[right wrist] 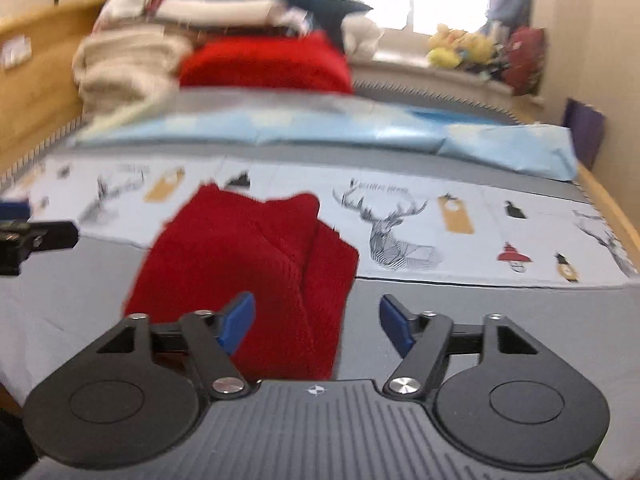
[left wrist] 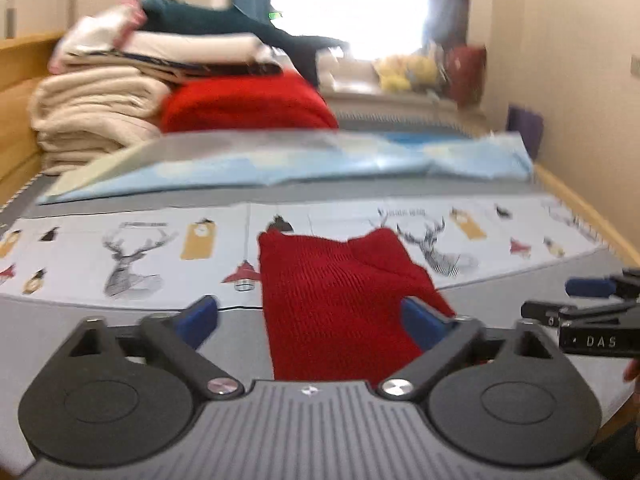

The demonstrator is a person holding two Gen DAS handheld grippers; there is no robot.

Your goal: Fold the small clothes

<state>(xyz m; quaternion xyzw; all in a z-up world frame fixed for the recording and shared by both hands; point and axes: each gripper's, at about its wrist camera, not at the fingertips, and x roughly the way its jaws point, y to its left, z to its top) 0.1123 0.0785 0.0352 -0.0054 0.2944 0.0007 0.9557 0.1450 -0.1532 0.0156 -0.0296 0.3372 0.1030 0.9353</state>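
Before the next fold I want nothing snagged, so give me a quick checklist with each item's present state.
1. Left gripper open, nothing clamped: ok.
2. Right gripper open, nothing clamped: ok.
3. Red knit garment lying free on the bed, touched by neither gripper: ok.
4. Garment folded neatly: not ok, its right side shows an uneven overlapping flap.
5. Garment's near edge visible: cannot tell, both gripper bodies hide it.
6. Stack of folded clothes at the bed's far end, apart from the garment: ok.
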